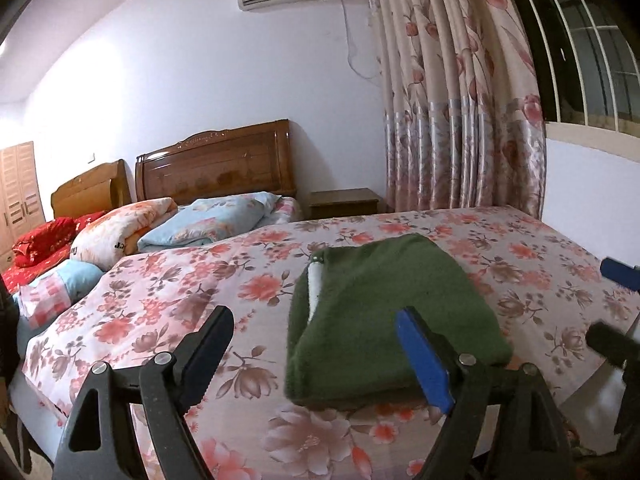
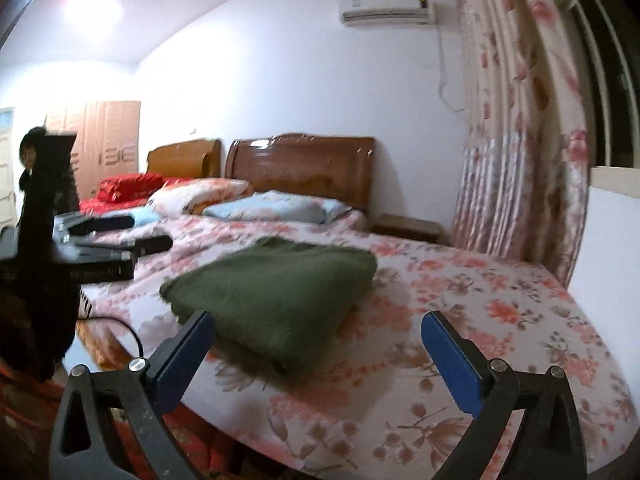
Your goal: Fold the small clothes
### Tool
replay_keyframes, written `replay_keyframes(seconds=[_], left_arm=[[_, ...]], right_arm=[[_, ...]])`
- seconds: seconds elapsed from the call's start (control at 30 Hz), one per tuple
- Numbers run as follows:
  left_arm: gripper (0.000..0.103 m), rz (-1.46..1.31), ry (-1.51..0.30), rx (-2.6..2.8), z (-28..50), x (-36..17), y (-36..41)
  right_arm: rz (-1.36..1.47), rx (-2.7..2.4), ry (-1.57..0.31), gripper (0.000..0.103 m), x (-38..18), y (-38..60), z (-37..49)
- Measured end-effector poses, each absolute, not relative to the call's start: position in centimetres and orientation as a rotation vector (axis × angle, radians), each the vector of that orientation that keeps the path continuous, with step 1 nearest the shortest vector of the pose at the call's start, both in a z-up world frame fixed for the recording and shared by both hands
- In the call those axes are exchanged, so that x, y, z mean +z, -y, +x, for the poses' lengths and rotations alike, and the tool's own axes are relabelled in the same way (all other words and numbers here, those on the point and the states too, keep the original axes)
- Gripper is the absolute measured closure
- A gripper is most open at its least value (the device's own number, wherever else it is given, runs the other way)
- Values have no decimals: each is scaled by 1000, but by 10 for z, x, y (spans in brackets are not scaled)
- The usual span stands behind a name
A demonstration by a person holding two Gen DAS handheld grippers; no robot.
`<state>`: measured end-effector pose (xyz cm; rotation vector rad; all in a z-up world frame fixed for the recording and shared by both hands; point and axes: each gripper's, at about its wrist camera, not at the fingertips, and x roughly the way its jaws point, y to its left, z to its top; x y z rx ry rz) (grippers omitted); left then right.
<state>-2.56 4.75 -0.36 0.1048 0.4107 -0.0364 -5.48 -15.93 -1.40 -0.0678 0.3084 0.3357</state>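
Note:
A dark green garment lies folded flat on the floral bedsheet, with a white label showing at its left edge. My left gripper stands open just in front of the garment, its jaws wide apart and holding nothing. The right wrist view shows the same green garment near the bed's front edge. My right gripper is open and empty, close before it. The right gripper's blue pad shows at the right edge of the left wrist view. In the right wrist view the left gripper sits left of the garment.
Folded quilts and pillows are piled toward the wooden headboard. A second bed with red bedding stands beyond. A nightstand, a floral curtain and a window are at the right. A person is partly visible at left.

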Motion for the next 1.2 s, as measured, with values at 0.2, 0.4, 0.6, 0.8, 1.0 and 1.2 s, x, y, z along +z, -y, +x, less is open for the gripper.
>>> replay_keyframes(seconds=[0.2,0.4,0.6,0.8,1.0,1.2], left_arm=[[18,125,-415,-58,-27,-6,-43],[18,144,-417,-85,-29,-7,-36],[18,143,-419,-85,-30,-7,-35],[18,145,-425,-88,-28,-8,-34],[18,141,-430,-91,-28,-8,-35],[18,142,-430,-96,-27,-9,-35]], right_arm=[[-39,328,-334,0,-14,158,-51],[-56,341,-332,0,-15,154,-53],[-52,343,-341,0,-17,153,-52],[-53,346,-352,0,-18,154,-51],[-54,350,-359,0,-19,152,-50],[-54,352,-363,0,-20,151,-50]])
